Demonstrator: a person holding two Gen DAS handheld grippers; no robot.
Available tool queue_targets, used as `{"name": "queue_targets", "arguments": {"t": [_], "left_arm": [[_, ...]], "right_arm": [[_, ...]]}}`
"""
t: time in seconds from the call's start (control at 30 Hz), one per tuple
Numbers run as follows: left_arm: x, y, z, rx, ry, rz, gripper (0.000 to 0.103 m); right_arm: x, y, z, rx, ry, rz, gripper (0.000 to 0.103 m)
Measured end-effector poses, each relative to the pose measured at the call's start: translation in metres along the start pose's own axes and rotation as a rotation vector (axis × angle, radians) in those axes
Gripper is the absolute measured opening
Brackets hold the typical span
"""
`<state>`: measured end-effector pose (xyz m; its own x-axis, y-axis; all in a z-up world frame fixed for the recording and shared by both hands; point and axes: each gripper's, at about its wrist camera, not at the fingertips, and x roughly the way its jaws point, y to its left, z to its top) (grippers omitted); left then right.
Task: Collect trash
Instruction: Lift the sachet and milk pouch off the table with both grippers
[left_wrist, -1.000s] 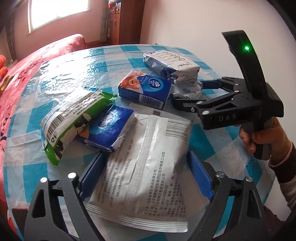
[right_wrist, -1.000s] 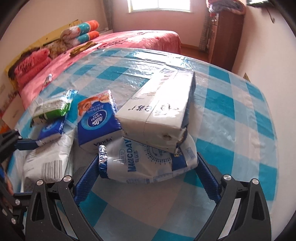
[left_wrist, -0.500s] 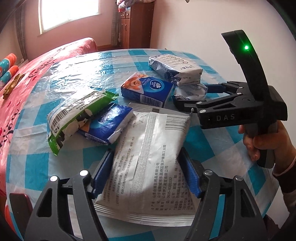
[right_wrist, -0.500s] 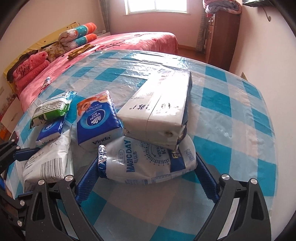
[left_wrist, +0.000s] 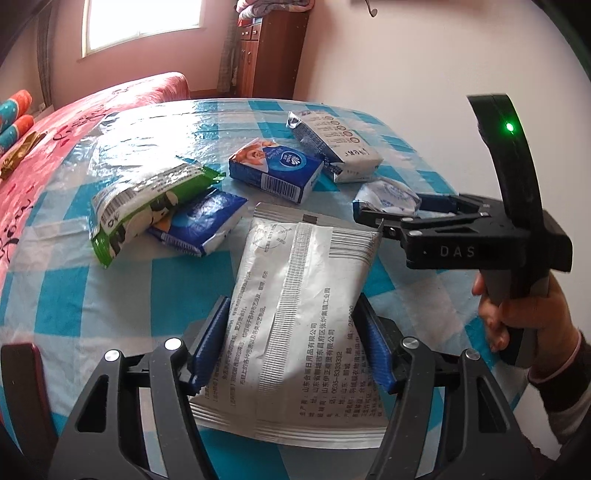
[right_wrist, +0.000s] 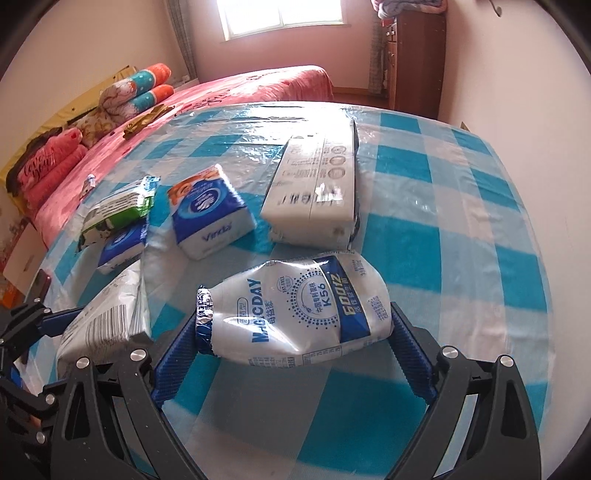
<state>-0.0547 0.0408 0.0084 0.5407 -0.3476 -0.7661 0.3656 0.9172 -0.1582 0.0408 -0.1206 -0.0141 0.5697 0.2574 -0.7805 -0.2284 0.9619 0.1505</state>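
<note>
A white printed pouch (left_wrist: 306, 258) sits between the blue pads of my left gripper (left_wrist: 293, 306). Its jaws are closing, and both pads press on the pouch's sides. The far end of the pouch rests on the checked tablecloth (left_wrist: 74, 295). My right gripper (right_wrist: 293, 317) is shut on a crumpled white-and-blue MAGICDAY pouch (right_wrist: 295, 306), held just above the cloth. In the left wrist view a hand holds that right gripper (left_wrist: 391, 206) to the right of the white pouch.
Still on the table are a green packet (left_wrist: 147, 199), a small blue tissue pack (left_wrist: 199, 225), a Vinda tissue pack (left_wrist: 273, 170) and a white wrapped pack (right_wrist: 314, 192). A pink bed (right_wrist: 258, 85) lies beyond the table, with a wooden cabinet (left_wrist: 269, 55) by the wall.
The left jaws narrowed onto the white pouch. The right gripper drew the MAGICDAY pouch out from under the white wrapped pack, which now lies flat on the cloth.
</note>
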Motion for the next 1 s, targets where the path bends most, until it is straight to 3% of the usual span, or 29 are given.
{"name": "queue_targets", "arguments": {"t": [1.0], "left_arm": [[-0.053,0.028,-0.034,-0.120,-0.072,-0.073,0.065]], "right_arm": [[-0.049,0.045,-0.031,0.022,-0.046,0.067,0.093]]}}
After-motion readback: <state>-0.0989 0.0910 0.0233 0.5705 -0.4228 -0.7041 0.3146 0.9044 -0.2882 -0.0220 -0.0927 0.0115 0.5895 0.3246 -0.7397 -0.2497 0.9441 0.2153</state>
